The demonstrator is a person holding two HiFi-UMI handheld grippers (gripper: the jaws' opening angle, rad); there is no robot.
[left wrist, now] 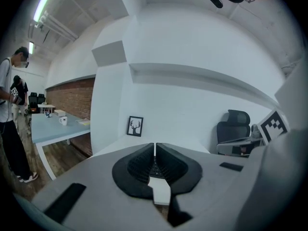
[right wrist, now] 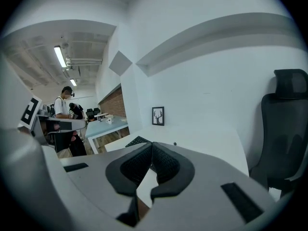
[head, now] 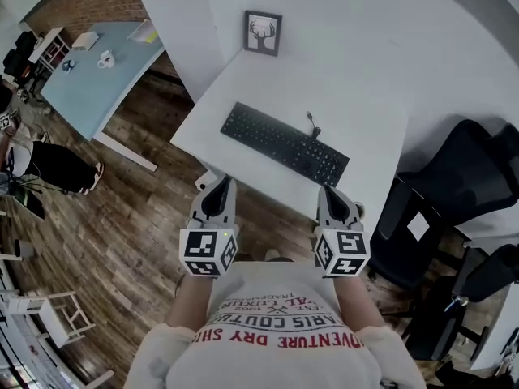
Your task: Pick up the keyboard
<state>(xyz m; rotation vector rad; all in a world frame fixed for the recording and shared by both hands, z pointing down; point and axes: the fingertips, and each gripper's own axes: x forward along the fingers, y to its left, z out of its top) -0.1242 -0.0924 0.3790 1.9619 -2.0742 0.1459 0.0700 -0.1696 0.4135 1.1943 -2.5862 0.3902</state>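
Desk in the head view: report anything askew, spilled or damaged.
Nothing stands out. The keyboard lies flat on the white desk, roughly parallel with its near edge, and the framed picture stands upright at the back.

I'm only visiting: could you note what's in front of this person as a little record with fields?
surface: white desk
target: flat black keyboard, lying diagonally on the desk, not held
behind it: black-framed deer picture by the wall
left gripper: jaws shut, empty, near the desk's front edge
right gripper: jaws shut, empty, near the desk's front edge
beside desk: black office chair
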